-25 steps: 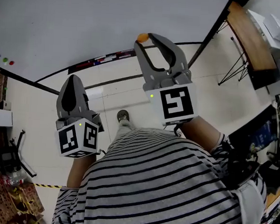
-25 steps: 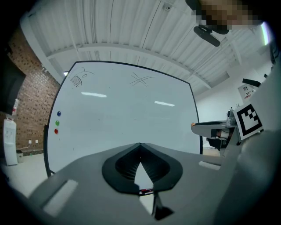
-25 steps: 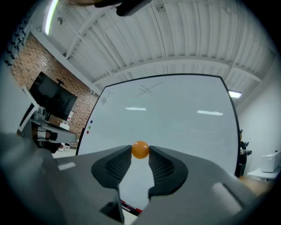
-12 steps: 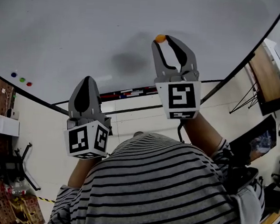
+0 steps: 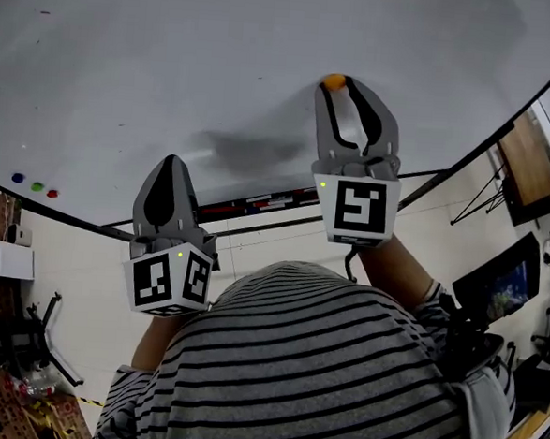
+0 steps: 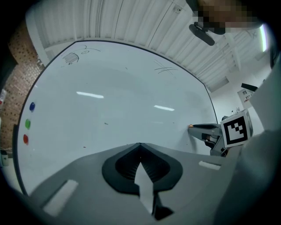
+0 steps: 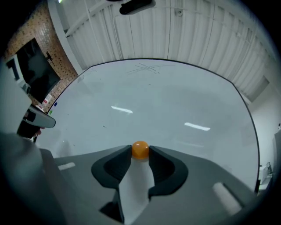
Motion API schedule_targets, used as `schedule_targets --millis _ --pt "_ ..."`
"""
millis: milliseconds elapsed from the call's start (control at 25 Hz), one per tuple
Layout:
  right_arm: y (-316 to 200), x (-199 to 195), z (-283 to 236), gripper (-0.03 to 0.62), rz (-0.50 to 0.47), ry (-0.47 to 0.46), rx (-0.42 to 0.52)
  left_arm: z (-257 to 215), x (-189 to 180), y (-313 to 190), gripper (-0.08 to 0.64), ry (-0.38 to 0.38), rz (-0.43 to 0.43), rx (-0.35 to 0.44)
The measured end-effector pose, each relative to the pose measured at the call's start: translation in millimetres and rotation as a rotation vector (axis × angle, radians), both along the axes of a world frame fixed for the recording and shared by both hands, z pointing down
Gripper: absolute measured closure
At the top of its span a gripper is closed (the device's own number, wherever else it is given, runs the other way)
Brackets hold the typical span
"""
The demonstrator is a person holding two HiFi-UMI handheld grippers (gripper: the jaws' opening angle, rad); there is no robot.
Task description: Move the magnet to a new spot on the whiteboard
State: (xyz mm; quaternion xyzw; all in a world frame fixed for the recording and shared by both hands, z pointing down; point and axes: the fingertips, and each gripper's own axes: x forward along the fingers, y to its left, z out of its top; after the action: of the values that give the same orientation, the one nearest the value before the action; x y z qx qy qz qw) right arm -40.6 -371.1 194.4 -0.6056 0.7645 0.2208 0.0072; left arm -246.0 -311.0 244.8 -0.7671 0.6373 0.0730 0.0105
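Your right claw (image 5: 335, 85) pinches the little orange magnet (image 7: 140, 149) in its tips, near the top middle of the head view. The magnet is right by the whiteboard (image 5: 173, 66), but you can't tell if it touches. Your left claw (image 5: 170, 163) is lower left, closed tight with nothing in it. Three colored dots (image 5: 35, 187) sit at the board's far left edge.
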Motion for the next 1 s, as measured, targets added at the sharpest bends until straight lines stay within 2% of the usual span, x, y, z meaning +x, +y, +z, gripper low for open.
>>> schedule_targets --millis 160,280,520,640,720,840,1000 --pt "4 4 0 0.460 -0.046 -0.015 -0.011 9 13 -4 0.545 -0.004 0.016 -0.003" --pt "31 13 -1 0.425 -0.100 -0.064 -0.014 10 22 10 0.545 -0.005 0.011 -0.002" --pt "104 71 6 0.419 -0.111 -0.105 -0.067 -2 48 61 0.545 0.005 -0.031 0.020" --pt "143 102 16 0.420 -0.108 -0.114 -0.091 -1 68 99 0.545 0.009 -0.053 0.006" --pt "167 120 26 0.449 -0.108 -0.120 -0.110 4 80 123 0.545 0.009 -0.063 -0.002" --pt "197 138 37 0.547 -0.116 -0.128 -0.140 11 94 156 0.545 0.007 -0.076 -0.018" --pt "228 147 52 0.592 -0.118 -0.124 -0.189 16 105 193 0.545 -0.005 -0.091 -0.043"
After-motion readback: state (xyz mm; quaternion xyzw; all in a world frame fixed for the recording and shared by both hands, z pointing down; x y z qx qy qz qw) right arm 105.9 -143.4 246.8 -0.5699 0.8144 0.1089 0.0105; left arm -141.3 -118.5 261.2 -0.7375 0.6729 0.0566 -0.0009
